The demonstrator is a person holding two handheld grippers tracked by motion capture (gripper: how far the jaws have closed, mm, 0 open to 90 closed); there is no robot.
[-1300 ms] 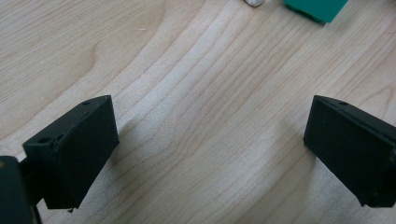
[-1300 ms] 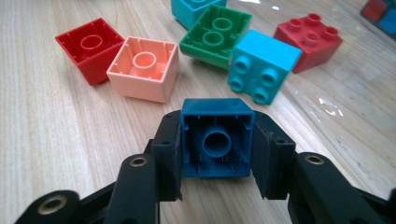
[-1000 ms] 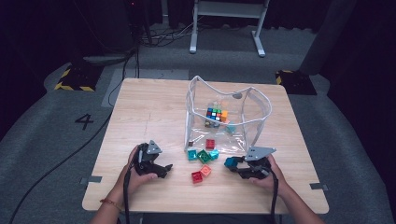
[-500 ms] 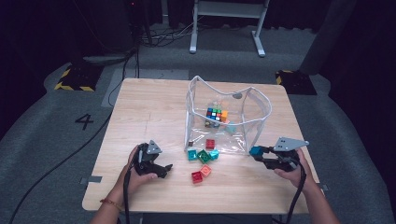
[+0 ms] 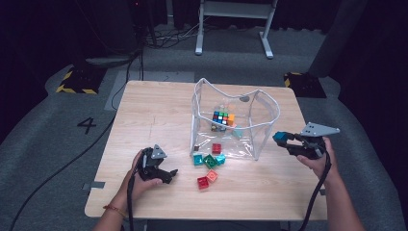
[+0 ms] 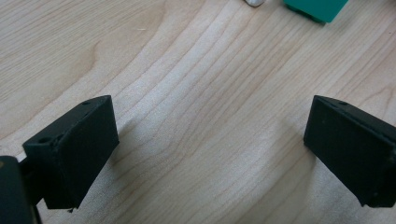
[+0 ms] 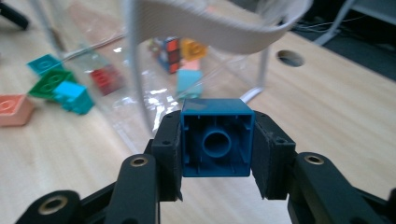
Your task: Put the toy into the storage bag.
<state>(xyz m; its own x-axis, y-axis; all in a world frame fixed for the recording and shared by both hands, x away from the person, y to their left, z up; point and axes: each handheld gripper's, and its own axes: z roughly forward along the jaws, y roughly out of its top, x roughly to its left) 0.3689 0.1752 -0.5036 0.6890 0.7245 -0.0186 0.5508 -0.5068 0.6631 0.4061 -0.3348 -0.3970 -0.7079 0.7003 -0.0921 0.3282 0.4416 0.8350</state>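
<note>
Right gripper (image 5: 284,139) clamped on a small blue plastic building brick (image 7: 217,138), hollow underside facing the camera in the right gripper view, one pad on each side of it. In the high view the blue brick (image 5: 280,137) is held above the light wooden bench (image 5: 159,110), just beside the right wall of the clear plastic bag with white trim (image 5: 262,103), outside it. Bag stands upright with its mouth open; inside are a multicoloured puzzle cube (image 5: 220,118), an orange brick (image 5: 231,118), a red brick (image 5: 217,148) and a pale teal brick (image 5: 238,133).

Left gripper (image 5: 166,174) low over the bench at the near left, jaws spread wide with nothing between them; bare wood between the pads in the left gripper view, corner of a green brick (image 6: 316,8) at the top edge.

Loose bricks on the bench in front of the bag: teal brick (image 5: 197,159), green brick (image 5: 210,161), light blue brick (image 5: 221,159), then nearer the person a red brick (image 5: 203,182) touching a salmon brick (image 5: 211,175). These sit between the two grippers, well apart from either.
</note>
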